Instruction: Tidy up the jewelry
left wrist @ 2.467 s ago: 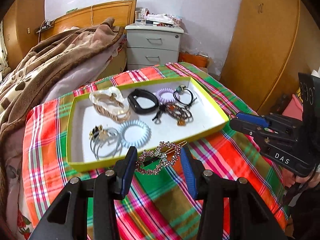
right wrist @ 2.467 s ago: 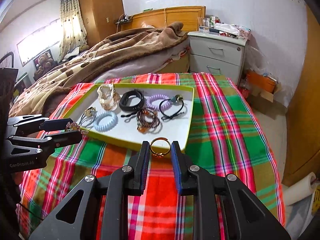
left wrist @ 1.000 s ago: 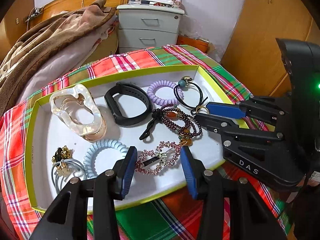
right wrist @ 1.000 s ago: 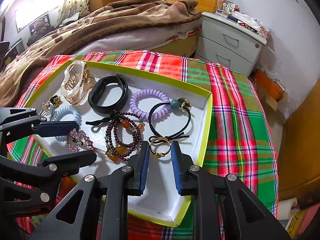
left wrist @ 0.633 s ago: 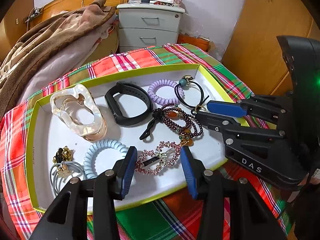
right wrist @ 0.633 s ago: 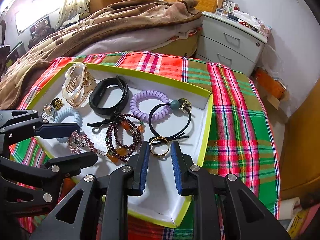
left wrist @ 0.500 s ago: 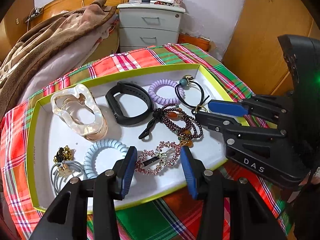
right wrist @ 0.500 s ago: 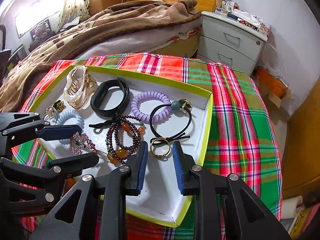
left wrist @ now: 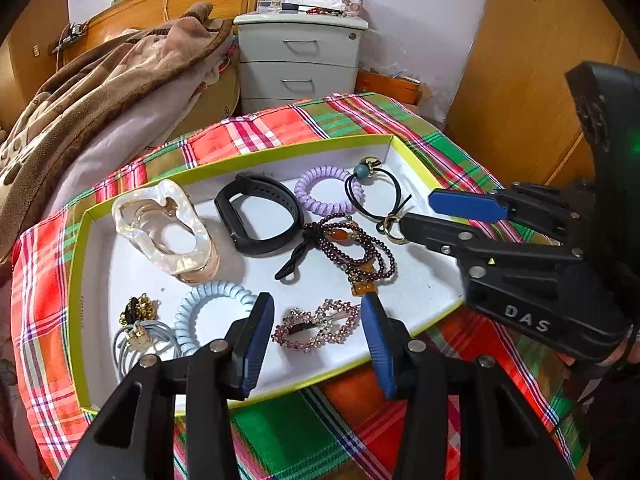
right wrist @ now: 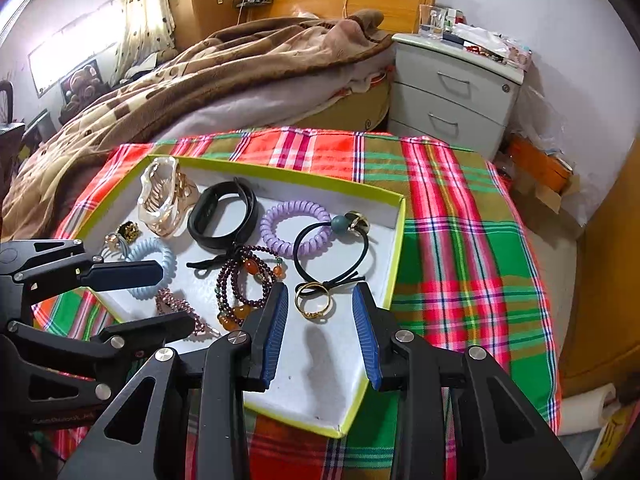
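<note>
A white tray with a lime-green rim (left wrist: 280,154) (right wrist: 396,248) sits on a plaid cloth. My left gripper (left wrist: 318,322) is open, its jaws either side of a pink rhinestone hair clip (left wrist: 316,328) lying on the tray floor. My right gripper (right wrist: 320,302) is open around a gold ring (right wrist: 314,300) that lies in the tray; the ring also shows in the left wrist view (left wrist: 394,229). The tray also holds a pearly claw clip (left wrist: 164,232), a black band (left wrist: 260,216), a lilac coil tie (left wrist: 322,188), a black elastic (right wrist: 332,248), a bead bracelet (left wrist: 356,252) and a blue coil tie (left wrist: 212,308).
The plaid cloth (right wrist: 460,240) covers a small table. A bed with a brown blanket (right wrist: 200,76) lies behind it, beside a grey nightstand (left wrist: 300,60). A wooden wardrobe (left wrist: 532,60) stands at the right. A paper roll (right wrist: 584,404) lies on the floor.
Both grippers have opened. The hair clip and the gold ring, held a moment ago, now lie loose on the tray floor. Both grippers sit slightly higher and farther back.
</note>
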`<act>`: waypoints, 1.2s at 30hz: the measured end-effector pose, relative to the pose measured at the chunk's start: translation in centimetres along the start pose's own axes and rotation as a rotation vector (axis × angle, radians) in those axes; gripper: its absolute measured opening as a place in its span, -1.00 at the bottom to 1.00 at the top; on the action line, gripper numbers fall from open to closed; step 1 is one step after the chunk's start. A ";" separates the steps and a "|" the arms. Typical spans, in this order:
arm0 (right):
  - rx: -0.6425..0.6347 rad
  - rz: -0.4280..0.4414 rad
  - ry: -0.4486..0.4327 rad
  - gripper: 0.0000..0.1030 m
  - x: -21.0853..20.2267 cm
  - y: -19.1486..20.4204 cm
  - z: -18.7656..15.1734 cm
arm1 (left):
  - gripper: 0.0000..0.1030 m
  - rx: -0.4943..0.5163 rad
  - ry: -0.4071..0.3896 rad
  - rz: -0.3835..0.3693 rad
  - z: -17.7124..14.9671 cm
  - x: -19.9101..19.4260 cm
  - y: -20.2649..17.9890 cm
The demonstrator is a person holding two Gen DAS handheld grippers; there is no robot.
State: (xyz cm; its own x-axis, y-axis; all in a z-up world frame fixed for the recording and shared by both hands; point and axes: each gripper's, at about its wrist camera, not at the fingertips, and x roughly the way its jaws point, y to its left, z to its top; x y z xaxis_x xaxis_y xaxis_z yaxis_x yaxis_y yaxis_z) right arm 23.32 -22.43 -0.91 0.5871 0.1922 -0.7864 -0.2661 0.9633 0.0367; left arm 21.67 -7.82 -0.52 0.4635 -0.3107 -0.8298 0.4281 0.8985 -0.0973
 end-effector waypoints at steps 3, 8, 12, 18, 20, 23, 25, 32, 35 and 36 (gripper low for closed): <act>0.008 -0.004 -0.019 -0.33 -1.1 -0.1 -0.2 | -0.09 -0.005 -0.013 0.008 -0.2 -0.8 -0.2; 0.031 -0.012 -0.060 -0.33 -3.6 -0.1 -1.2 | -0.09 -0.017 -0.037 0.034 -1.1 -2.5 -0.6; 0.053 -0.011 -0.100 -0.33 -5.9 0.3 -2.4 | -0.09 -0.044 -0.068 0.067 -2.4 -4.4 -1.1; 0.092 -0.013 -0.165 -0.33 -9.6 1.4 -4.8 | -0.09 -0.097 -0.104 0.127 -5.2 -6.8 -1.7; 0.103 -0.021 -0.180 -0.33 -10.4 1.9 -5.8 | -0.09 -0.123 -0.115 0.137 -6.2 -7.5 -1.8; 0.117 -0.043 -0.194 -0.33 -11.3 2.7 -7.1 | -0.09 -0.162 -0.133 0.164 -7.5 -8.4 -2.0; 0.123 -0.040 -0.205 -0.33 -11.8 3.1 -8.0 | -0.09 -0.174 -0.144 0.201 -8.5 -8.9 -2.3; 0.126 -0.037 -0.234 -0.32 -12.6 4.8 -10.3 | -0.09 -0.196 -0.174 0.283 -10.9 -9.7 -3.0; 0.122 -0.049 -0.238 -0.32 -12.6 5.4 -10.7 | -0.09 -0.225 -0.179 0.267 -11.5 -9.8 -3.0; 0.118 -0.052 -0.240 -0.32 -12.7 5.5 -10.8 | -0.09 -0.234 -0.179 0.269 -11.7 -9.8 -2.9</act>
State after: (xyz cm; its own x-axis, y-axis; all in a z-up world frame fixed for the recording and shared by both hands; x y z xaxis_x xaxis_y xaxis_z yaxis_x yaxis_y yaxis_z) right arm 6.13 -21.63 2.66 0.7658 0.1670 -0.6210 -0.1480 0.9855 0.0824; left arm 6.87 -3.74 1.48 0.6717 -0.0849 -0.7359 0.0940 0.9951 -0.0290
